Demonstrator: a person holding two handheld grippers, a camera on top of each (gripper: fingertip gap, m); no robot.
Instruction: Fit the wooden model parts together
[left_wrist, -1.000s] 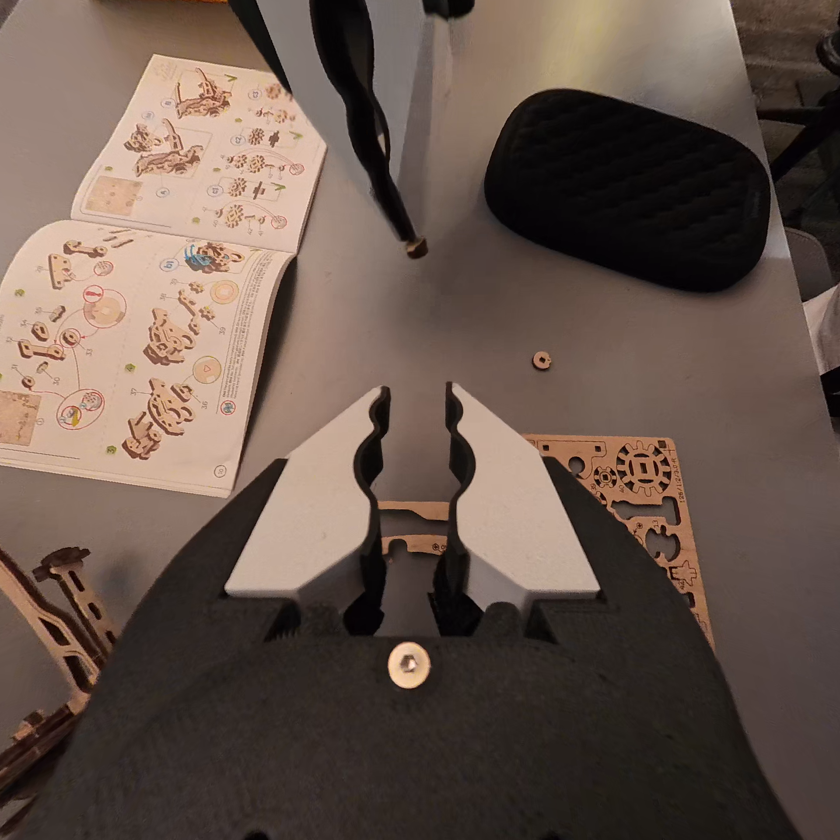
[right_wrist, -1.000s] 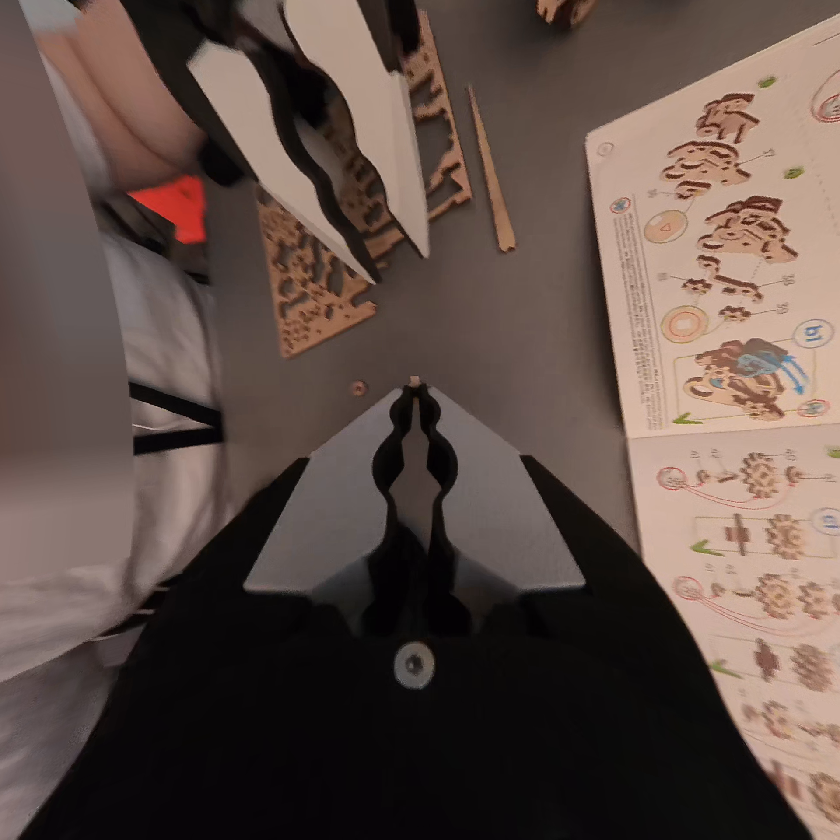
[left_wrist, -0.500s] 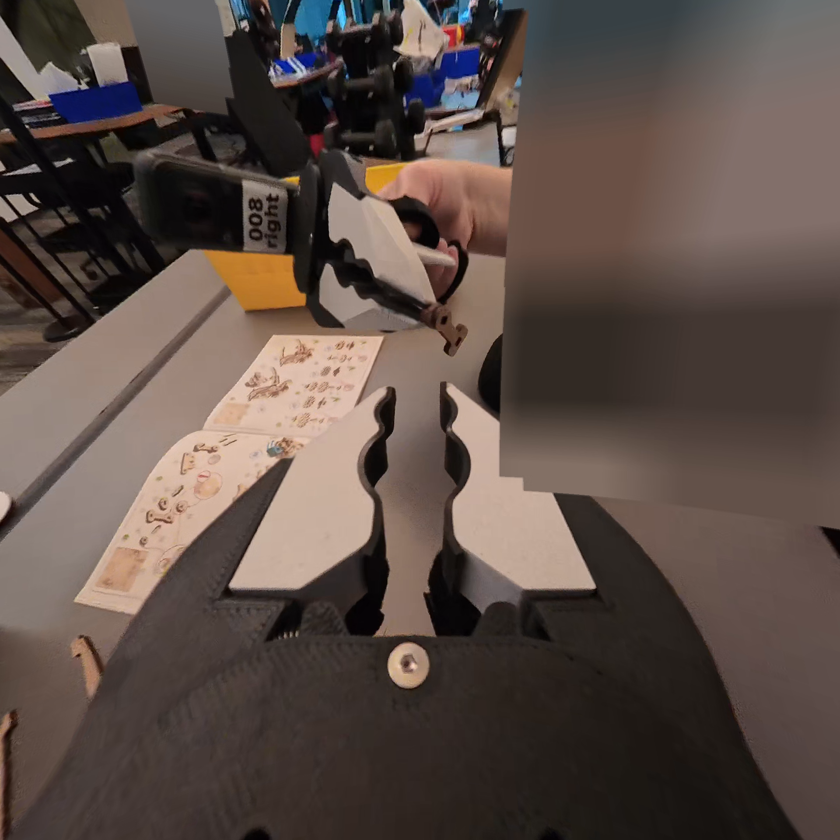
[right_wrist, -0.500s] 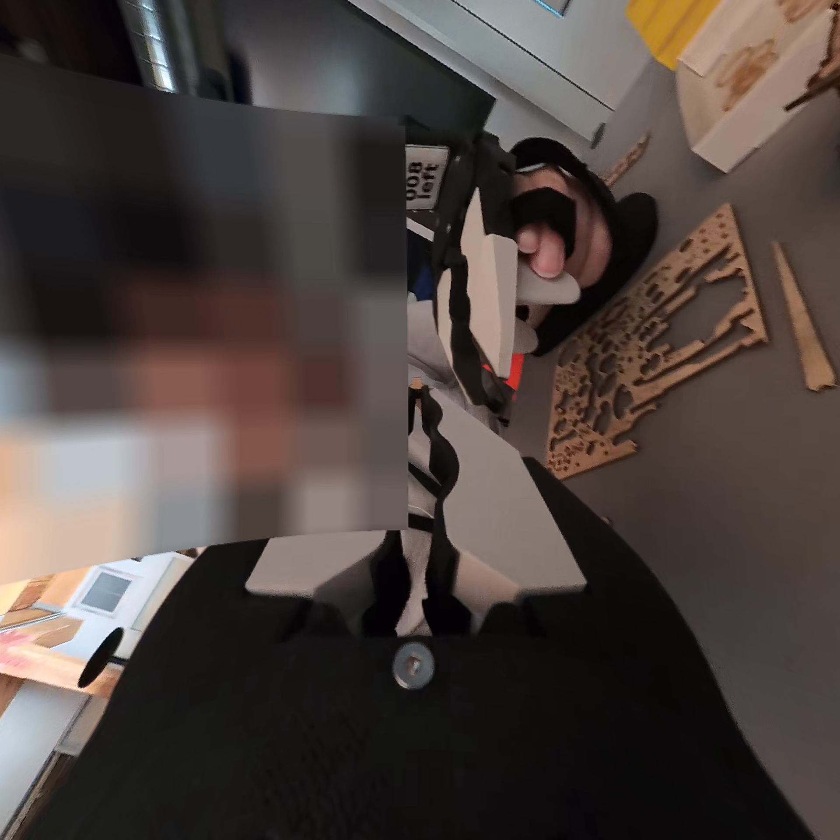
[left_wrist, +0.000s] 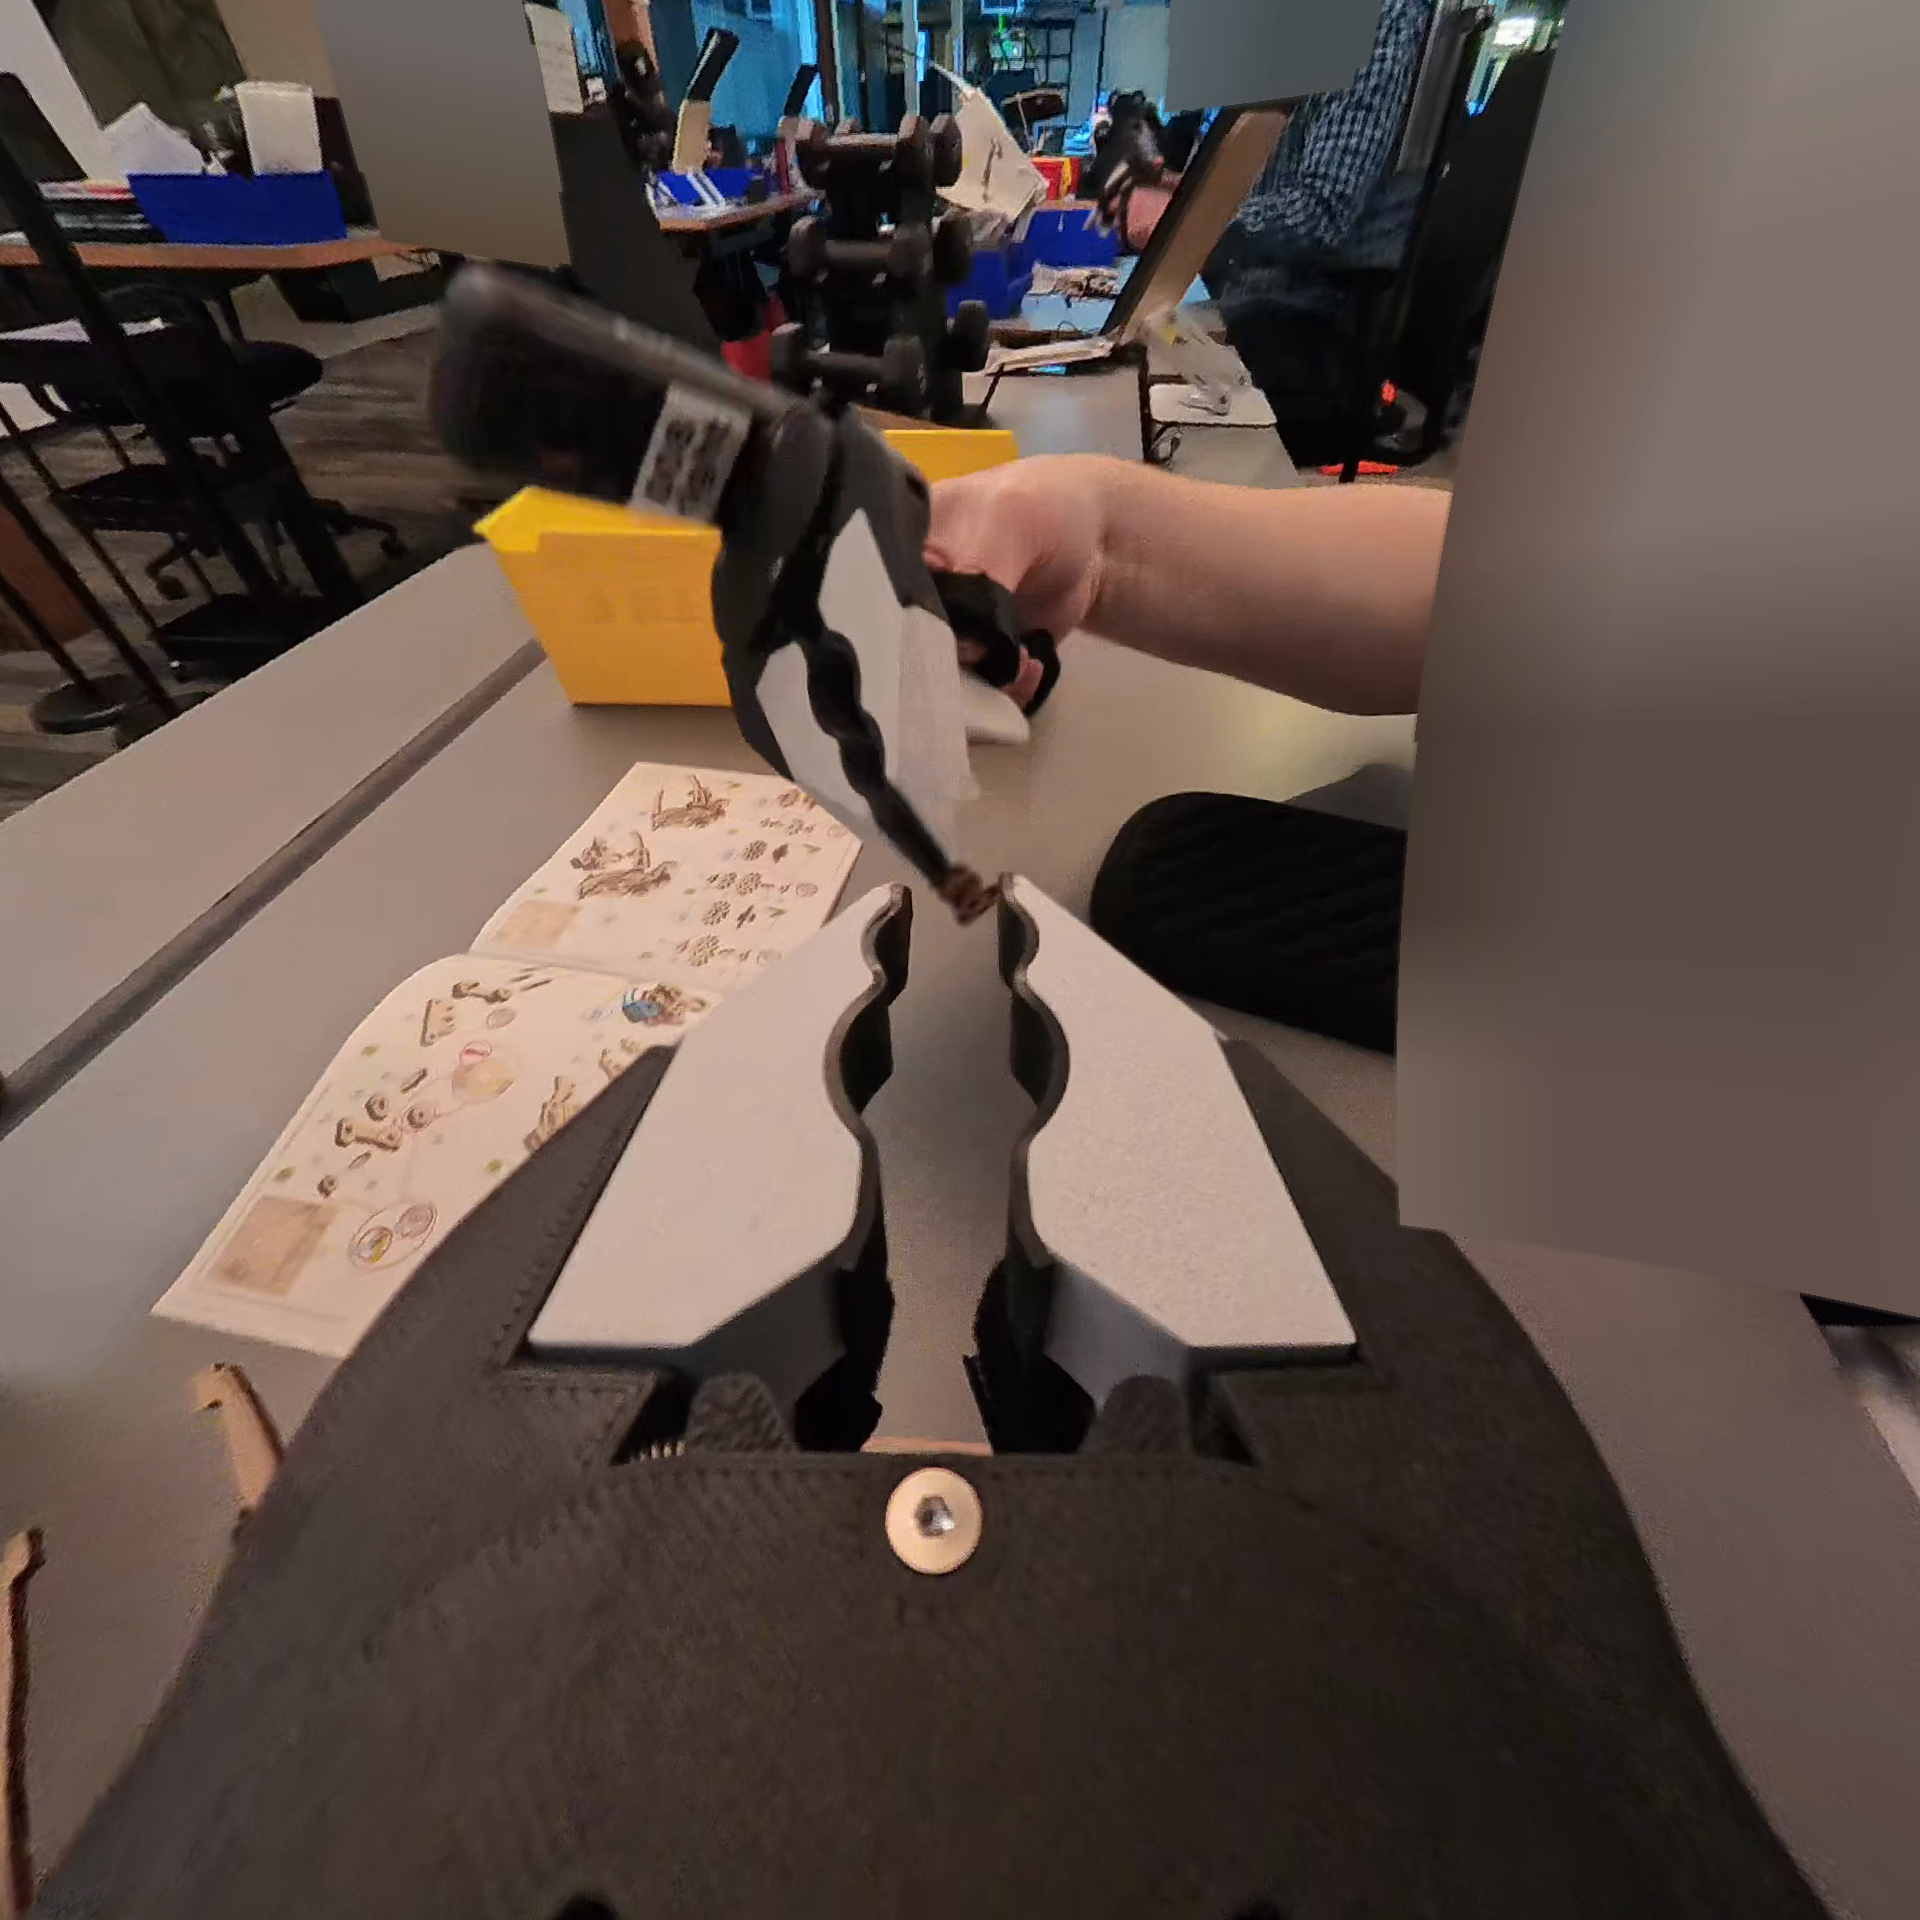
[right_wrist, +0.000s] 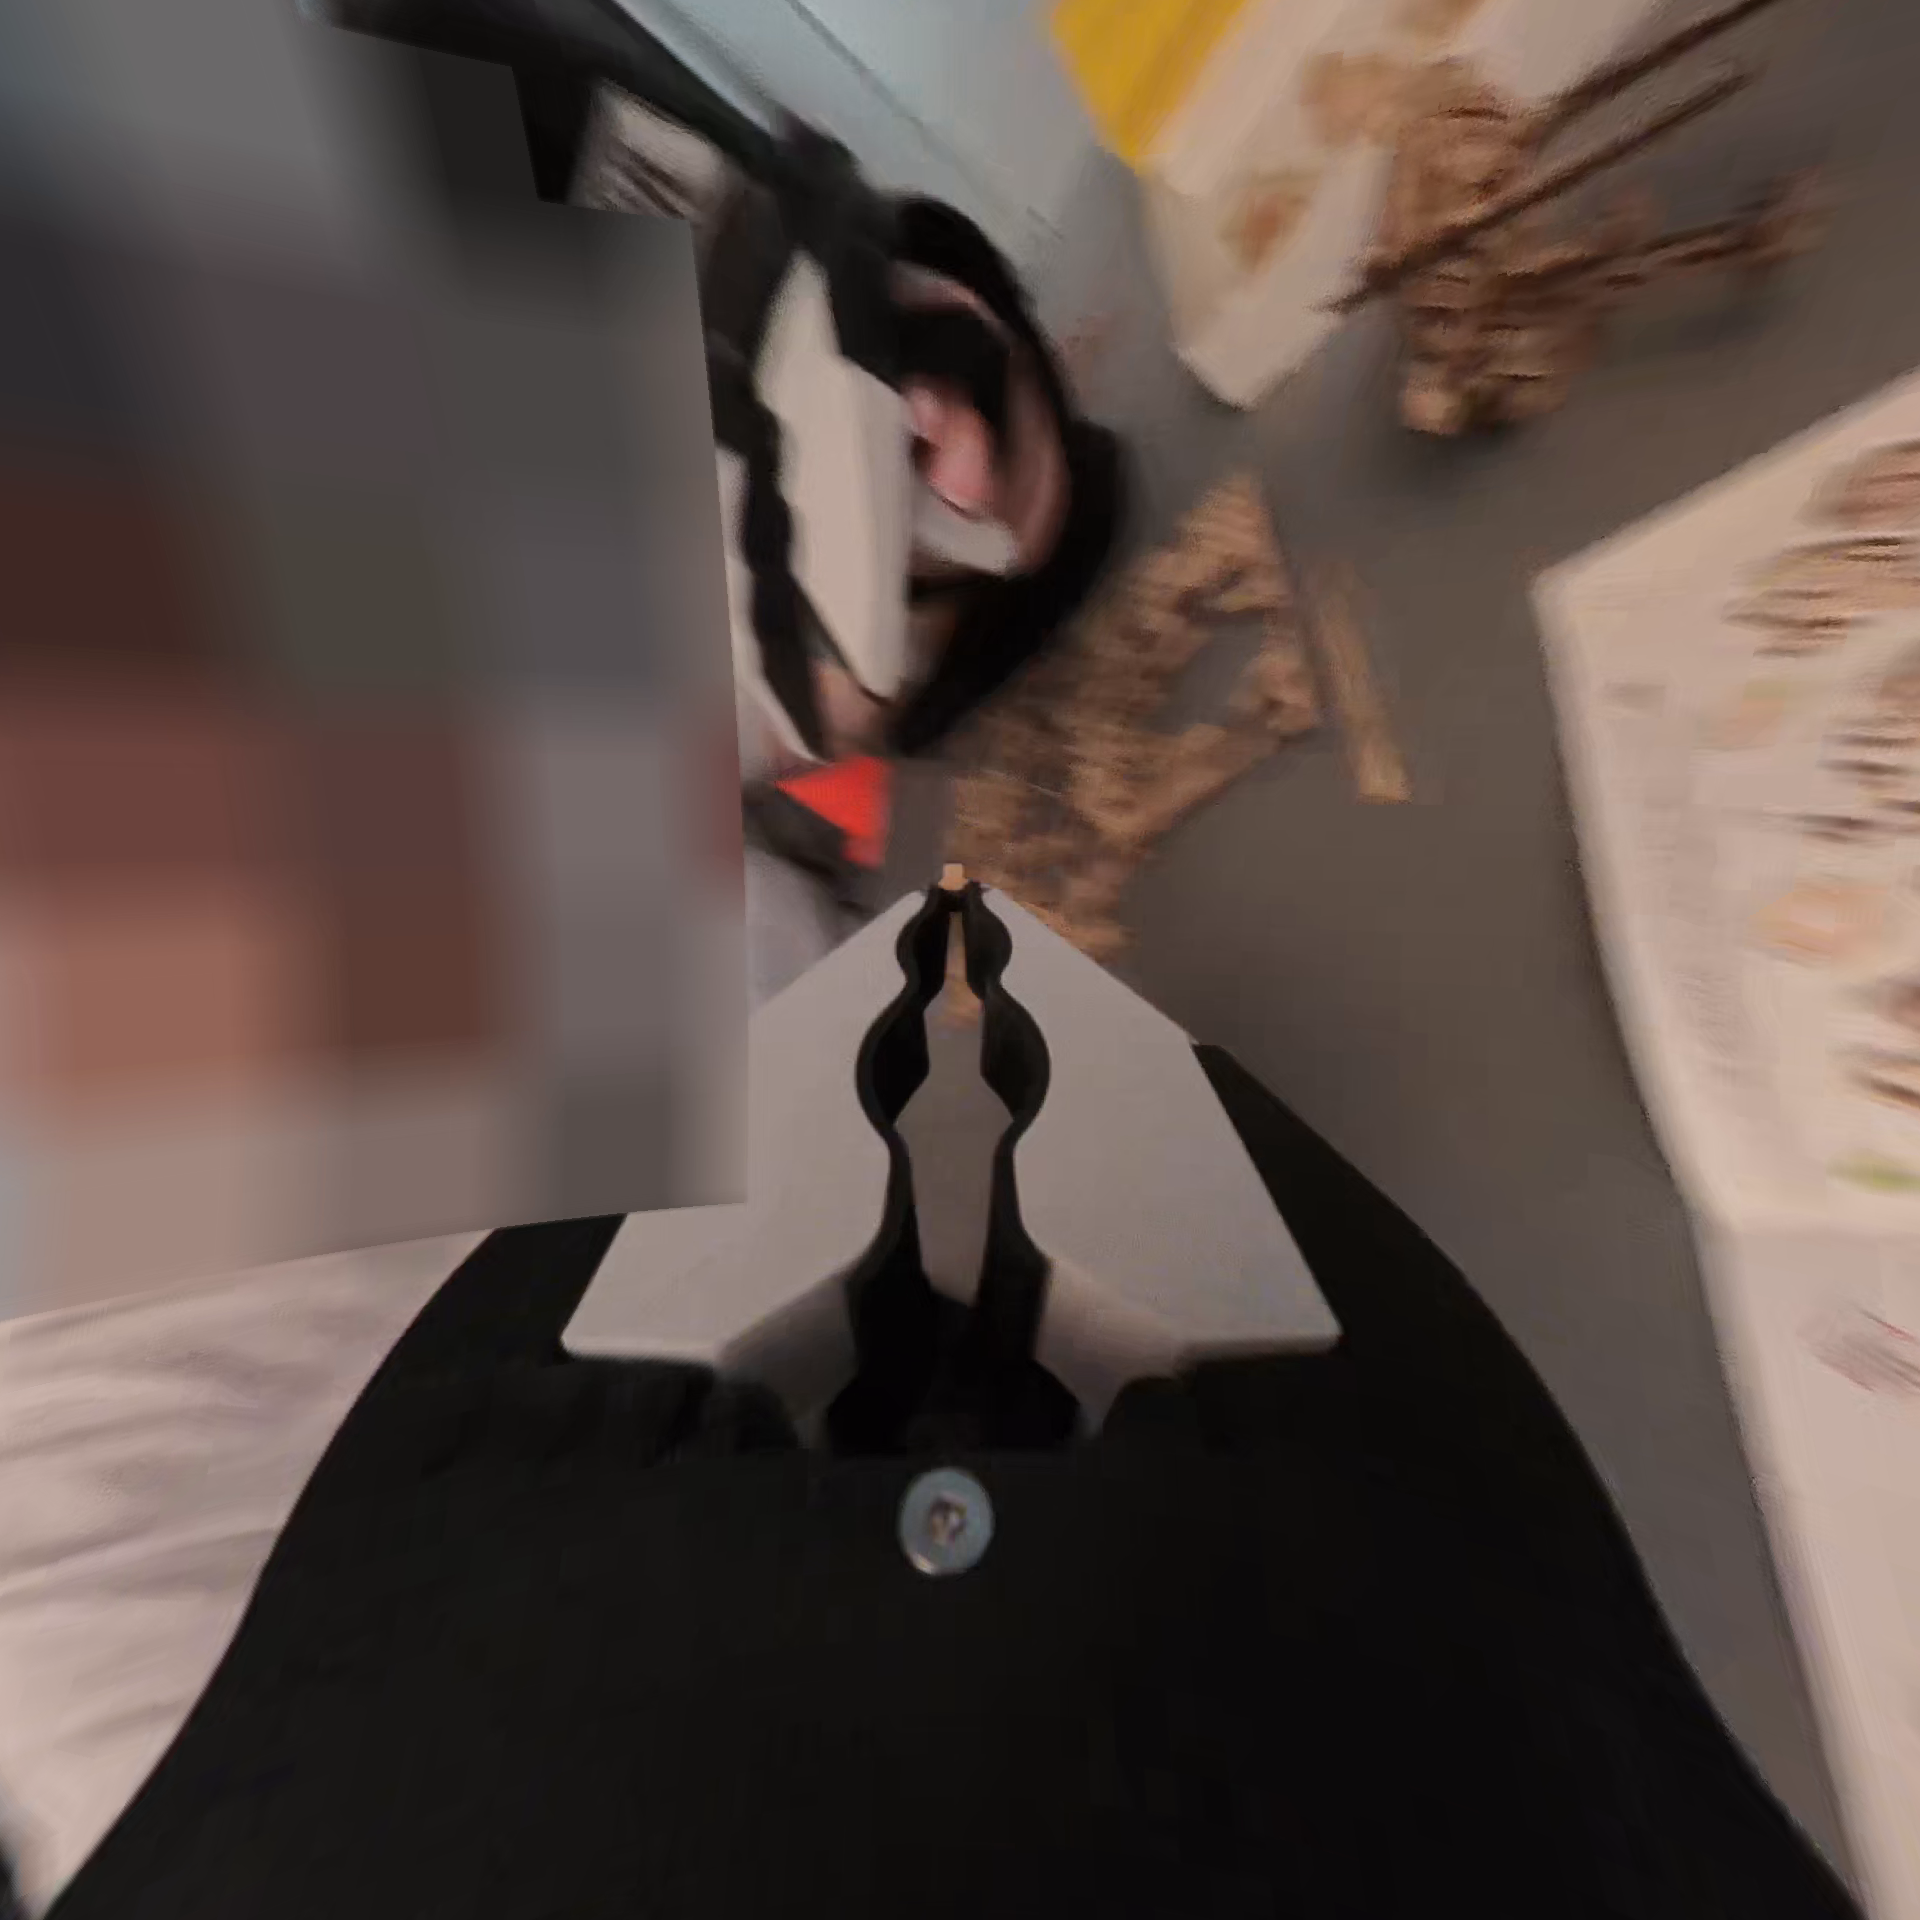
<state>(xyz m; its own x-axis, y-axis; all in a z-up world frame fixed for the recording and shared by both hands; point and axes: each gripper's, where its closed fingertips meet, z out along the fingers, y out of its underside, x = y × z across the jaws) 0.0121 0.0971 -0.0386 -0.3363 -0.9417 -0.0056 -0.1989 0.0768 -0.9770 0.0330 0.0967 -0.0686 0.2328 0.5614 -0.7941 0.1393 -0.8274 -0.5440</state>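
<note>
Grey counter (left_wrist: 312, 748) in busy workshop; open instruction booklet (left_wrist: 499, 1039) lies flat as landmark. Right gripper (left_wrist: 951, 883) above booklet's far-right corner, angled down, jaws clamped on small wooden part (left_wrist: 971, 896); part's long axis runs on from fingertips, free end pointing down toward left gripper (left_wrist: 951, 914). Left gripper right of booklet, jaws apart, empty; part sits just at its tips. Black padded pouch (left_wrist: 1247, 914) farther right of booklet. Yellow bin (left_wrist: 613, 603) beyond booklet. Right wrist view blurred; cut wooden sheet (right_wrist: 1143, 707) faintly visible.

Dim indoor light; right wrist view v. motion-blurred, left mostly sharp.
</note>
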